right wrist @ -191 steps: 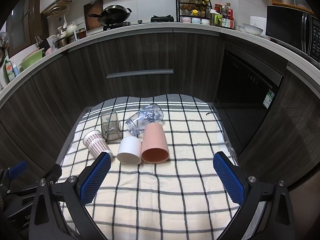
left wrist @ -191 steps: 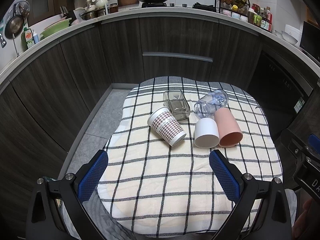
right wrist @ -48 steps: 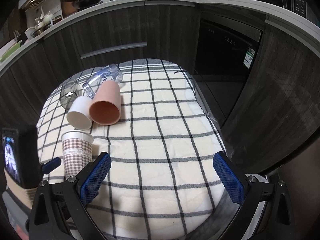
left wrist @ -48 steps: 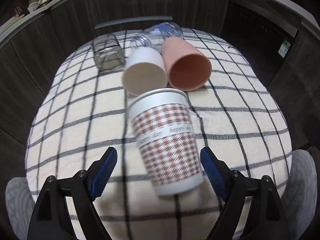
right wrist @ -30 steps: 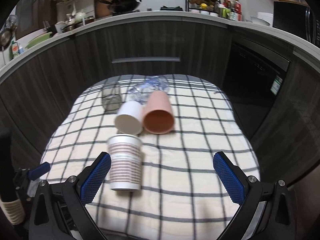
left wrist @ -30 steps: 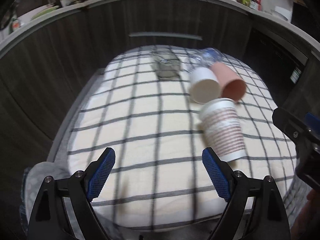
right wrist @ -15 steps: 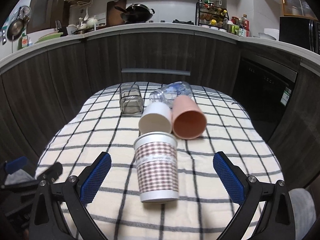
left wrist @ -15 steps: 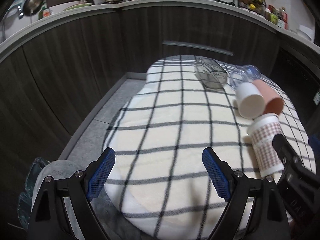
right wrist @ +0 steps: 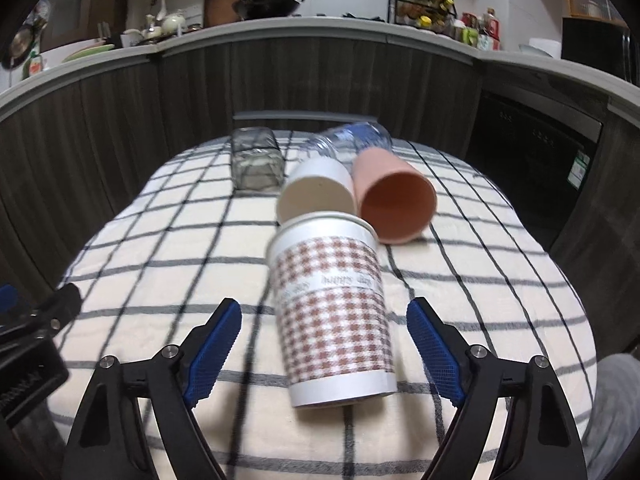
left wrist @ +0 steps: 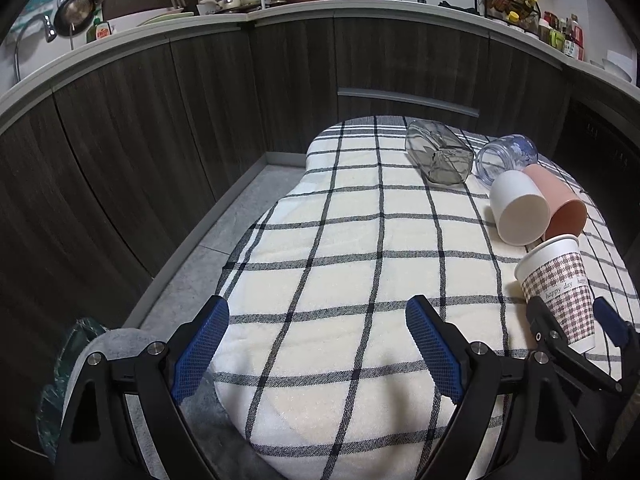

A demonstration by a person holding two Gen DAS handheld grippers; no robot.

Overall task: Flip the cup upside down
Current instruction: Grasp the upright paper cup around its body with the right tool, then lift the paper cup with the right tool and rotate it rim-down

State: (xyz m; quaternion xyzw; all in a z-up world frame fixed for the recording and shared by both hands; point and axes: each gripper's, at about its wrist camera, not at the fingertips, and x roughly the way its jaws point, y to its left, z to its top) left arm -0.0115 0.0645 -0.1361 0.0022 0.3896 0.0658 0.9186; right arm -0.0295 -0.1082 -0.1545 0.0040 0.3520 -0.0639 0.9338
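The right gripper (right wrist: 324, 340) has closed in on the checked paper cup (right wrist: 332, 320), which now stands between its spread fingers (right wrist: 212, 340), untouched, rim up and tilted, on the checked cloth (right wrist: 160, 248); the left gripper (left wrist: 316, 348) has swung away, fingers open over bare cloth; beyond the cup lie a white cup (right wrist: 316, 196), pink cup (right wrist: 394, 200), clear jar (right wrist: 348, 140) and grey glass (right wrist: 256, 164), none showing contents.

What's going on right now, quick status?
Both grippers open, holding nothing. Right gripper straddles the checked paper cup, which lies on its side on the cloth, fingers not touching. White cup sits close behind its rim.
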